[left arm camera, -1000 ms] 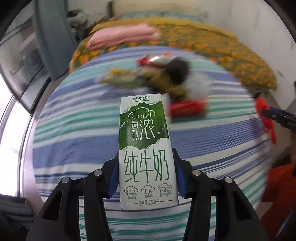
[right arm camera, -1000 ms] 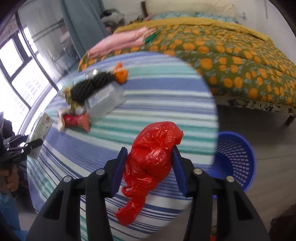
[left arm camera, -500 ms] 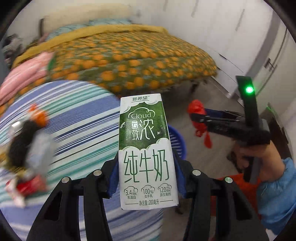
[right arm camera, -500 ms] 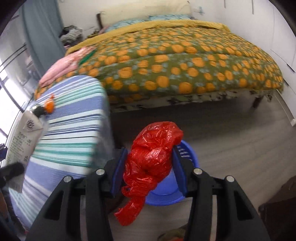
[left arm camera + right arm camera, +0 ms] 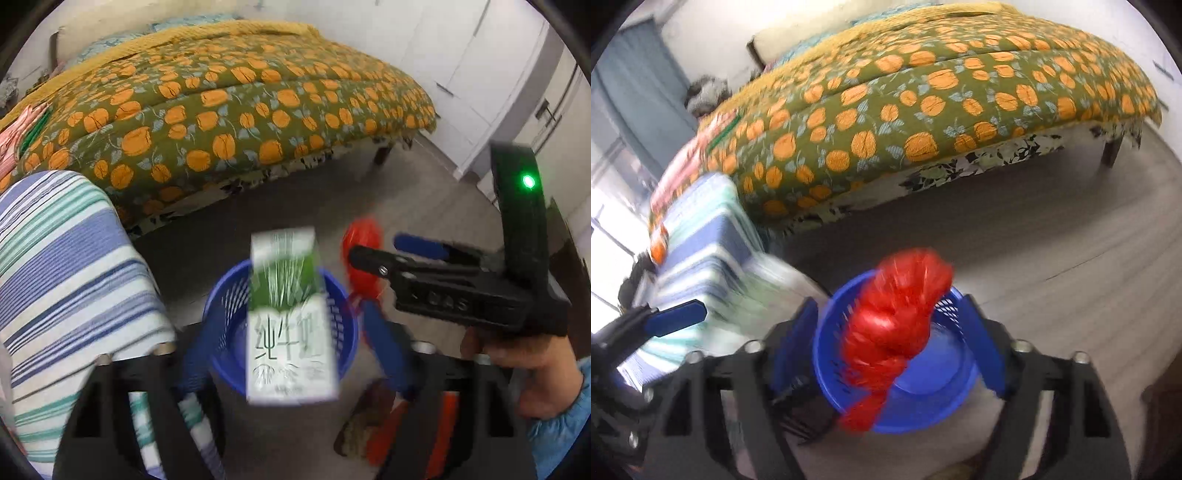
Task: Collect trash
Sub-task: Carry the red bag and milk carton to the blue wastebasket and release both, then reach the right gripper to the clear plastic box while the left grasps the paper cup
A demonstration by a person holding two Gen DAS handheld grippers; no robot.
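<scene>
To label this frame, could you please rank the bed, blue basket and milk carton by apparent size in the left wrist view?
1. Bed
2. Blue basket
3. Milk carton, blurred and nearer the camera, so its true size against the basket is unsure.

The grey floor point(image 5: 424, 192) carries a blue basket point(image 5: 225, 295), standing just beside the striped-cloth counter point(image 5: 66, 266) and near the bed point(image 5: 221, 110).
</scene>
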